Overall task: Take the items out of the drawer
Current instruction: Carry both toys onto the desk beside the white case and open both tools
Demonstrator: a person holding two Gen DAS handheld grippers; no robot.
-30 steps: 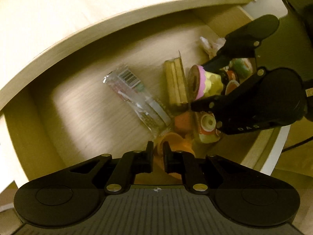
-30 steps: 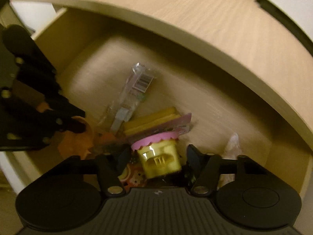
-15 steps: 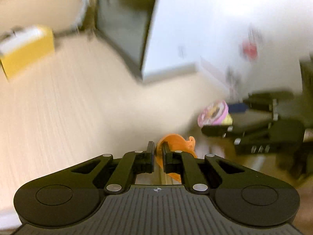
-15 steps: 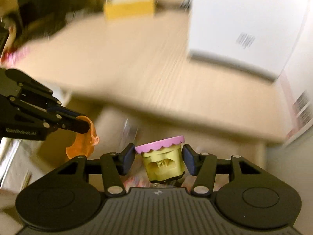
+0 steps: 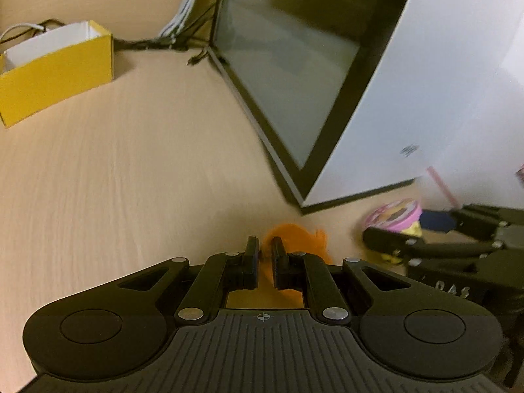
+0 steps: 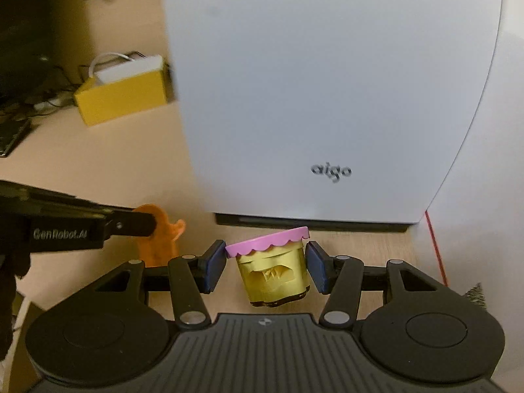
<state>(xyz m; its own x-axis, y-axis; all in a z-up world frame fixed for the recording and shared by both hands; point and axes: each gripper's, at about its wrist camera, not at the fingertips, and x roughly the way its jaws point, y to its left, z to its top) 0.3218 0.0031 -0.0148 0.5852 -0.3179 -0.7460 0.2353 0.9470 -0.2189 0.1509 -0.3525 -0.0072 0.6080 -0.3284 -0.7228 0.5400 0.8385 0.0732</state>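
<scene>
Pale wood desk (image 5: 114, 180) fills both views, with a white case (image 6: 327, 82) marked "aigo" standing on it; its side panel (image 5: 288, 75) is dark glass in a black frame. Farther back sits an open yellow box (image 5: 55, 72), white inside, with cables (image 5: 193, 9) trailing behind it.

Left tool (image 5: 263, 255) has its jaws nearly together, clamped on a thin orange piece (image 5: 294, 234) that sticks out past the fingertips and hangs above the desk. From the right wrist view that piece (image 6: 160, 235) shows as translucent orange plastic, pinched at its top by the left tool's (image 6: 144, 224) black fingers.

Right tool (image 6: 267, 267) stands partly apart, its blue pads (image 6: 316, 270) pressed on both sides of a small yellow tub (image 6: 273, 276) with a scalloped pink lid (image 6: 267, 240). The tub sits upright between the pads, just in front of the case's base. In the left wrist view the same tub (image 5: 401, 221) appears off to the right, its printed pink lid facing up, held by the right tool (image 5: 406, 229), near the orange piece but apart from it

A thin red line (image 6: 434, 245) runs down beside the case's right edge
</scene>
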